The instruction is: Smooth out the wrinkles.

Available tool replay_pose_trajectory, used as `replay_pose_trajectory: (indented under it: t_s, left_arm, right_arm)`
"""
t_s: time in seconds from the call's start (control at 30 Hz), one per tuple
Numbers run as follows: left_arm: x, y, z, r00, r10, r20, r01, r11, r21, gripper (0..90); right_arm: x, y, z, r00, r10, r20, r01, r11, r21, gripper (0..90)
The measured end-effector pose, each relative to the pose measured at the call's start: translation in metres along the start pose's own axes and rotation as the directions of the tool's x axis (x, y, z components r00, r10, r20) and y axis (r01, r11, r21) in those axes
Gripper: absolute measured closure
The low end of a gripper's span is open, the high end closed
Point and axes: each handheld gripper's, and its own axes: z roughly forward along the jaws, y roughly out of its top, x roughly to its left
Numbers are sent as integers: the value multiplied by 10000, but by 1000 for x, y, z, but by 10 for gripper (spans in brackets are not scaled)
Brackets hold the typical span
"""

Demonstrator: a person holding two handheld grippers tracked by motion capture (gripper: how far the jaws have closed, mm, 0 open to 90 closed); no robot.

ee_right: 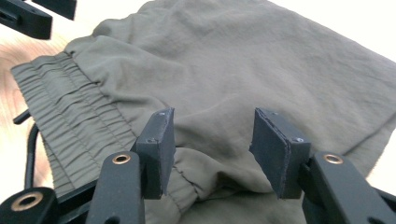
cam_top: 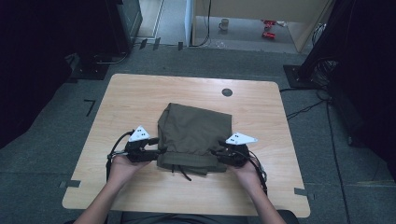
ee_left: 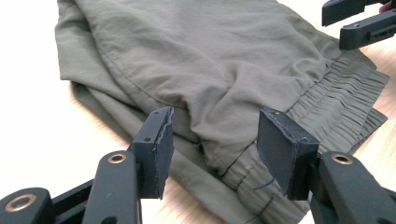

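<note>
Fingers [ee_left: 156, 149] of both grippers stand half open, pads clear of the folded shorts [cam_top: 194, 137] mid-table [cam_top: 140, 93], holding nothing. Closing now, either gripper might pinch just 1 layer, so the fold slides apart.

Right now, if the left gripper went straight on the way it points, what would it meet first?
The left gripper would most likely meet the folded olive trousers first, at a raised fold beside the waistband; its open jaws already straddle that cloth.
</note>
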Motion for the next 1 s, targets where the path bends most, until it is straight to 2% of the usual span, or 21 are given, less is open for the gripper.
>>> replay_pose_trajectory:
  t_s: [0.1, 0.33, 0.73, 1.0]
  left_arm:
    - [2, -1, -2, 9999, 74, -81, -75, 10000, -28, 455]
    - [12, -2, -8, 9997, -43, -241, 40, 9999, -153, 427]
    - [31, -7, -16, 9980, -290, -559, 285, 9995, -110, 399]
    - [45, -12, -21, 9951, -570, -811, 568, 9984, -47, 392]
  right_arm:
    - [-2, 0, 0, 10000, -45, 50, 44, 10000, 79, 450]
    - [-12, 0, -5, 9996, 72, 268, -76, 9999, 139, 396]
    - [-33, -6, -15, 9961, 519, 717, -532, 9984, 168, 371]
    - [-46, -11, -21, 9929, 591, 1029, -616, 9979, 214, 360]
